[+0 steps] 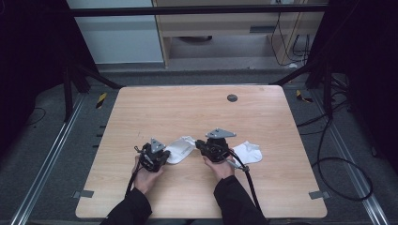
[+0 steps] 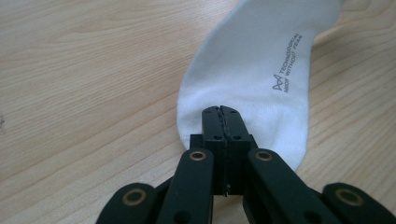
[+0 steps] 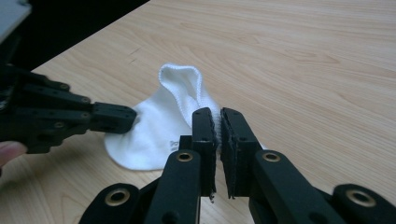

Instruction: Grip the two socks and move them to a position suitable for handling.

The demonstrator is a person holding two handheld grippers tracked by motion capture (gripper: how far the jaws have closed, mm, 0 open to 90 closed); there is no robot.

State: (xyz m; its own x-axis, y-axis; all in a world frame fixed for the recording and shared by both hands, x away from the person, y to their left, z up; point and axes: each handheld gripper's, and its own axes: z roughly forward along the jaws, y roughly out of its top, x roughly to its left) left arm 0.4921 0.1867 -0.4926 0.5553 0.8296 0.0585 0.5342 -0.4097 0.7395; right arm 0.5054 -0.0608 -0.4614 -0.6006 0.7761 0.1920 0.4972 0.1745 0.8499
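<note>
— Starting at the left: the left gripper [image 1: 158, 155] has its black jaws pressed together on the toe end of the small white cotton sock [image 2: 252, 88] lying flat on the pale wooden table [image 1: 187, 112]. What do you make of that grip?

— Pinched, I'd say, though it only catches the fabric near the rim. The sock sits between the two hands, near the table's front.

— And the right gripper [image 3: 218, 116]?

— It hangs just above the sock's open cuff, jaws nearly together with a narrow slit left between them, holding nothing as far as I can tell. Further right, a second white sock [image 1: 248, 152] lies by the right hand, apart from the first.

— So where might it go wrong?

— If the left pulls before the right has bitten, the thin pinch could slip off the toe. And with jaws so narrow, the right may push the cuff flat instead of taking it, or grab only one layer, leaving the sock twisted.
</note>
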